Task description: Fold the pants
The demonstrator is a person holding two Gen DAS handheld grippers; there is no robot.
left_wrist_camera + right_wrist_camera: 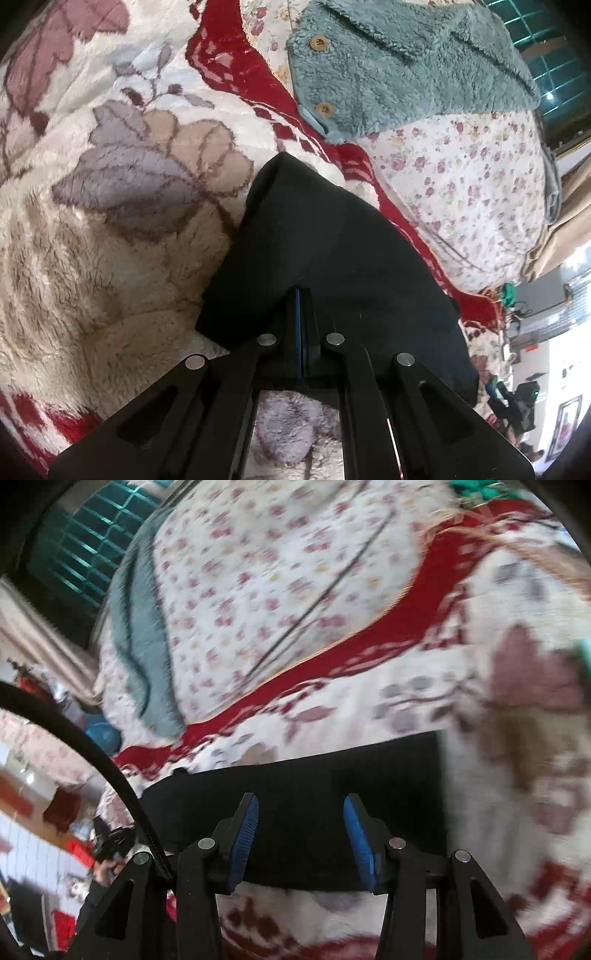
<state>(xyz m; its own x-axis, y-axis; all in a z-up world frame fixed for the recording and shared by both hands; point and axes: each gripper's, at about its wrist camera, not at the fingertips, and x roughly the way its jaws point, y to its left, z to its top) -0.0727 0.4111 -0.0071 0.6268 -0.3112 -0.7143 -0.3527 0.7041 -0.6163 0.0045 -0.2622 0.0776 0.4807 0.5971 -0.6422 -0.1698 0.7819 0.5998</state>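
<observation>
The black pants [332,251] lie on a fluffy flowered blanket [110,184]. My left gripper [300,295] is shut on an edge of the pants, its blue pads pressed together, and the cloth rises in a peak ahead of it. In the right wrist view the pants [295,775] lie as a flat black band across the blanket. My right gripper [301,805] is open just above them, its blue pads [247,830] apart, with nothing between them. This view is blurred.
A teal fleece jacket [399,66] with wooden buttons lies on a floral quilt [461,192] beyond the pants. The blanket has a red border [332,657]. A window with bars [81,542] and room clutter lie past the bed's edge.
</observation>
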